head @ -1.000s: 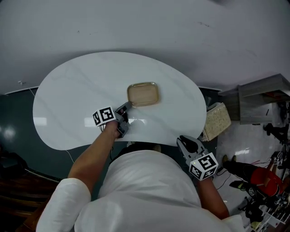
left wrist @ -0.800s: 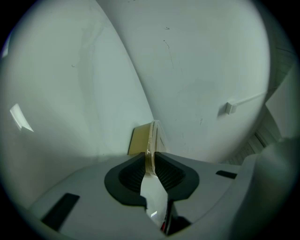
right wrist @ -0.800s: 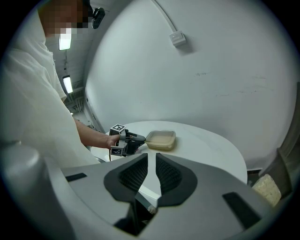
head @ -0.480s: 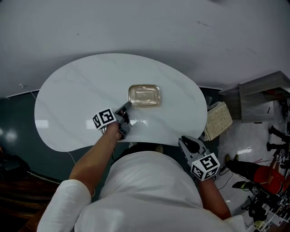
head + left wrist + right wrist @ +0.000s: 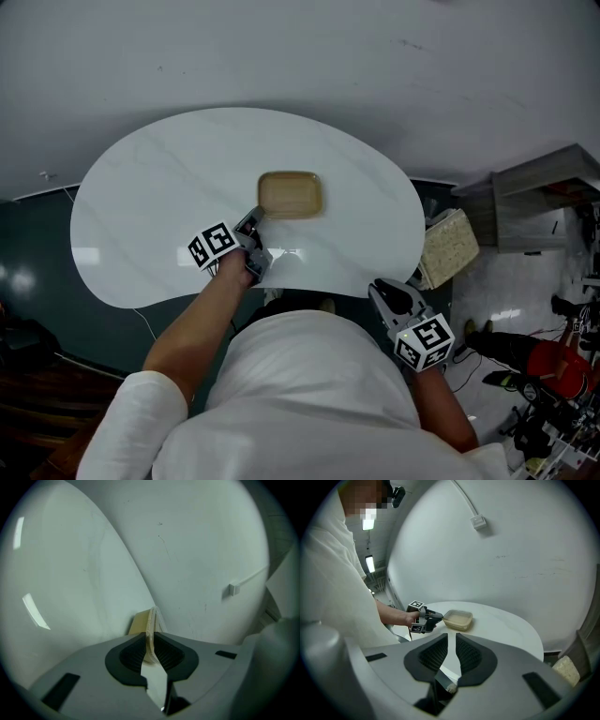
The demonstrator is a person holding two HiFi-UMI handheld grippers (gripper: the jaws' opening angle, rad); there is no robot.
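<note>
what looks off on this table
Nothing stands out: the left tongs grip the rim of the tan tray at the white table, nothing spilled, and the right tongs sit shut and empty off its edge.

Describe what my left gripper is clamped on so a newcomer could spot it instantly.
Start at the white bean-shaped table. Near its middle is a shallow tan tray with rounded corners, one corner pinched in the left gripper. Unlike the speckled beige block off the table's right edge, it is smooth and on the tabletop.
</note>
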